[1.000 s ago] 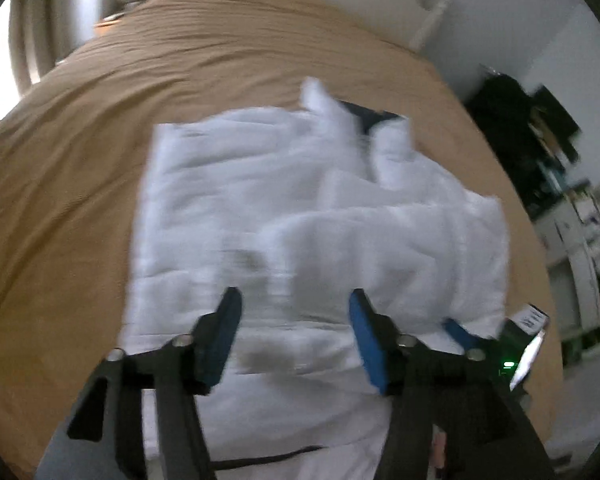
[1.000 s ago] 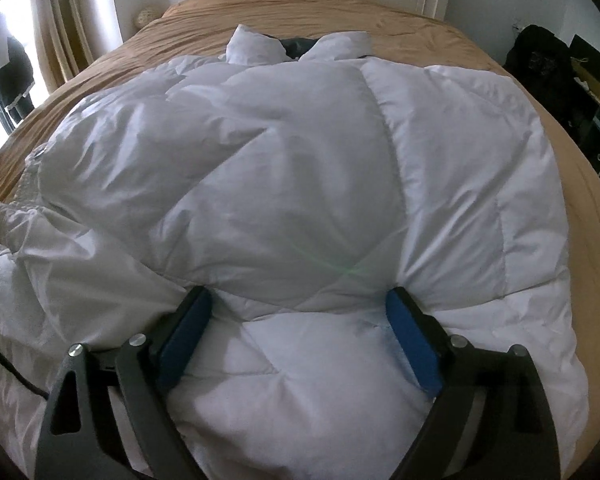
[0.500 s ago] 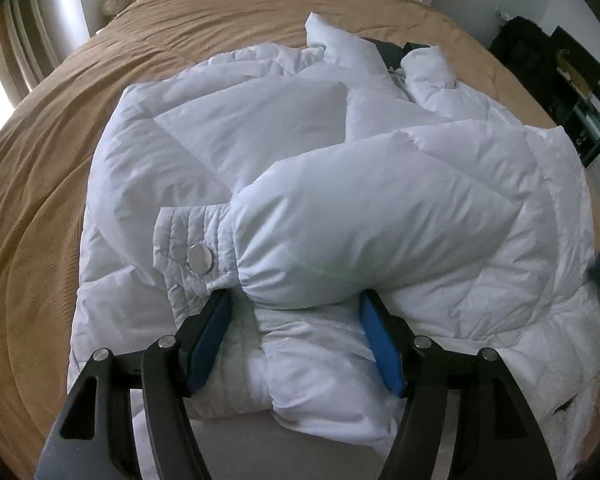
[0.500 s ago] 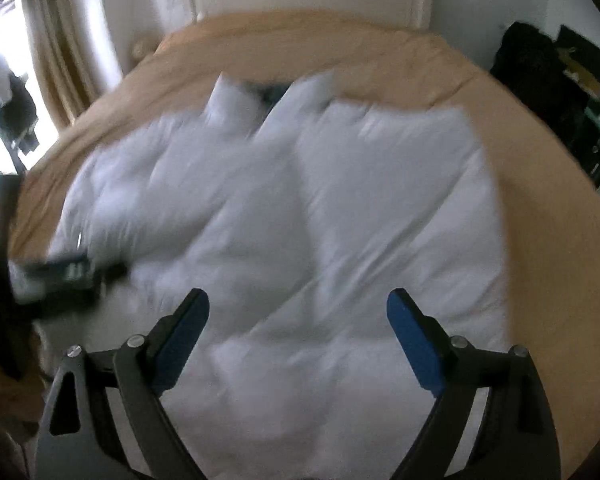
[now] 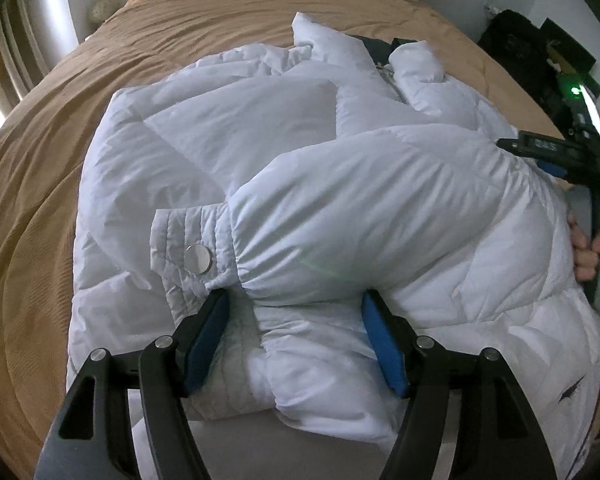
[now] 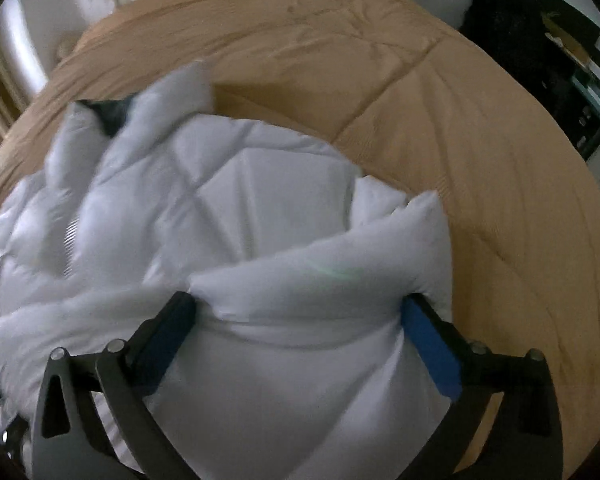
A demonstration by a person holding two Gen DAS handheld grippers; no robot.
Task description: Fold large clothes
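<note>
The white puffer jacket [image 5: 300, 200] lies mid-frame on the tan bed [image 5: 40, 160], one sleeve [image 5: 360, 216] folded across. My left fingers [image 5: 204, 340] rest apart astride it; my right fingers [image 6: 432, 344] are opening around the puffy edge. Springy filling may undo the fold.

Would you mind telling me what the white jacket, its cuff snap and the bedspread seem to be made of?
White jacket: smooth synthetic shell, slight sheen, puffy quilted filling.
Cuff snap: shiny disc, probably metal.
Bedspread: tan, matte, finely ribbed fabric, perhaps corduroy.
</note>
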